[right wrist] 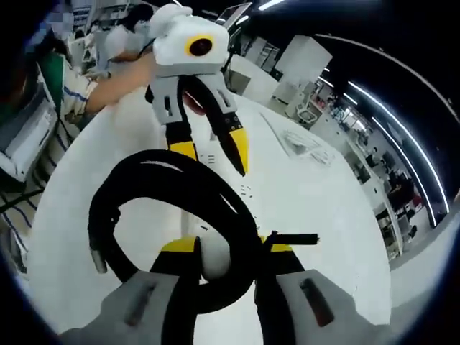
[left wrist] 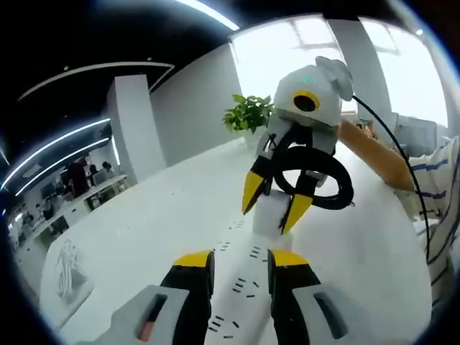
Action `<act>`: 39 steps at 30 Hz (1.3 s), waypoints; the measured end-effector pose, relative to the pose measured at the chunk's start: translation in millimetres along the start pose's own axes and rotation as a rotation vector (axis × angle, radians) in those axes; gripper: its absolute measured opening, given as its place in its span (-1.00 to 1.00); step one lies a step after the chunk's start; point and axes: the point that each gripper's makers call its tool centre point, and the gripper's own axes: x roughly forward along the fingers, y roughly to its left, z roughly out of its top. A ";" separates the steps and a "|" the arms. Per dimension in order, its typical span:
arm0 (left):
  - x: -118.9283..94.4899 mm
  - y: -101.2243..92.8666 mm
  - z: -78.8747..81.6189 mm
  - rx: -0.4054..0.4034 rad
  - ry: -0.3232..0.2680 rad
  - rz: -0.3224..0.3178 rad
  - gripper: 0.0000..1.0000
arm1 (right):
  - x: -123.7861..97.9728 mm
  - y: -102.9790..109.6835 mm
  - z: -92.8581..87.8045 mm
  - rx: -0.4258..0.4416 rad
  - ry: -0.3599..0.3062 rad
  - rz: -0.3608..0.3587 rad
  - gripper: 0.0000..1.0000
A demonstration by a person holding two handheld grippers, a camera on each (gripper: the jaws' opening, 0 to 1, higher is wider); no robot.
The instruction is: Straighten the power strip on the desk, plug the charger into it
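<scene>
Strip lies long and straight on the desk in the left gripper view, between the left gripper jaws, which sit narrow either side of it; actual contact I can't tell. Straightening looks about done. Right gripper hovers just past it, clamped on the white charger, black cable coiled.

Right gripper view: charger gripped between the jaws, coil looped over them. Plugging in not yet done.

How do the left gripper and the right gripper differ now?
The left gripper straddles the flat white power strip on the white desk; the right gripper clamps the white charger with coiled black cable. The left lies along the strip; the right points down at it. Both have yellow jaw tips.
</scene>
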 end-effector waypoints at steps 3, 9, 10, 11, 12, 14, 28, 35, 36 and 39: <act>0.5 -1.3 -1.0 0.000 0.003 -0.001 -0.42 | -0.5 0.9 1.6 -0.010 -0.039 -0.019 -0.44; 0.7 -4.0 -1.5 0.004 0.005 0.003 -0.42 | -2.1 2.9 5.0 -0.039 -0.081 -0.059 -0.44; 0.5 -4.2 -1.3 0.004 0.004 0.002 -0.42 | -2.2 2.6 5.2 -0.036 -0.088 -0.063 -0.43; 0.5 -4.3 -1.0 0.003 0.002 0.002 -0.42 | -2.2 2.1 5.6 -0.029 -0.099 -0.067 -0.43; 0.5 -4.4 -1.0 0.002 0.001 0.002 -0.42 | -2.3 1.5 6.0 -0.022 -0.111 -0.070 -0.43; 0.7 -5.0 -1.7 0.001 0.003 0.000 -0.42 | -2.7 -0.7 6.4 -0.003 -0.137 -0.080 -0.42; 0.5 5.5 -0.4 -0.010 0.012 -0.008 -0.42 | -8.7 -3.5 11.0 0.032 -0.221 -0.091 -0.43; -2.7 16.0 2.3 -0.016 0.012 -0.002 -0.41 | -24.4 -8.5 20.6 0.067 -0.307 -0.091 -0.44; -3.0 14.8 2.3 -0.017 0.010 -0.001 -0.41 | -25.9 -9.4 20.9 0.074 -0.314 -0.092 -0.44; -4.5 15.2 3.3 -0.018 0.006 0.002 -0.41 | -29.9 -10.9 20.9 0.085 -0.328 -0.091 -0.44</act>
